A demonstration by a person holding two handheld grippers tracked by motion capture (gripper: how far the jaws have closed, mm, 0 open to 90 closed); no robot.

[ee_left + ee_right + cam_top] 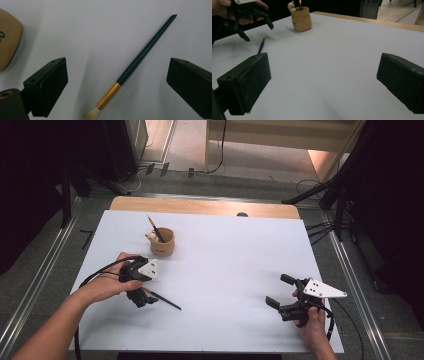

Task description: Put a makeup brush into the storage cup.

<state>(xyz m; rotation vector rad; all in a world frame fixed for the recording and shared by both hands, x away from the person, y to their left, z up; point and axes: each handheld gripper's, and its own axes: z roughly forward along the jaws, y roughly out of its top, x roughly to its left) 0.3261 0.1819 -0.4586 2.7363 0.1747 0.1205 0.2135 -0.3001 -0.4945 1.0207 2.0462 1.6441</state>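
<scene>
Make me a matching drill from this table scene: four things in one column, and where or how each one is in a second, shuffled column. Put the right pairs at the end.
Things
1. loose brush
2. cup
3. left gripper
4. right gripper

Places or states
A. open, at the near right of the white board, nothing between its fingers
B. lying flat on the white board
C. open, poised over the brush lying on the board
D. standing upright toward the far left, with another brush stuck in it

Pairs: 1-B, 2-D, 3-C, 4-A
</scene>
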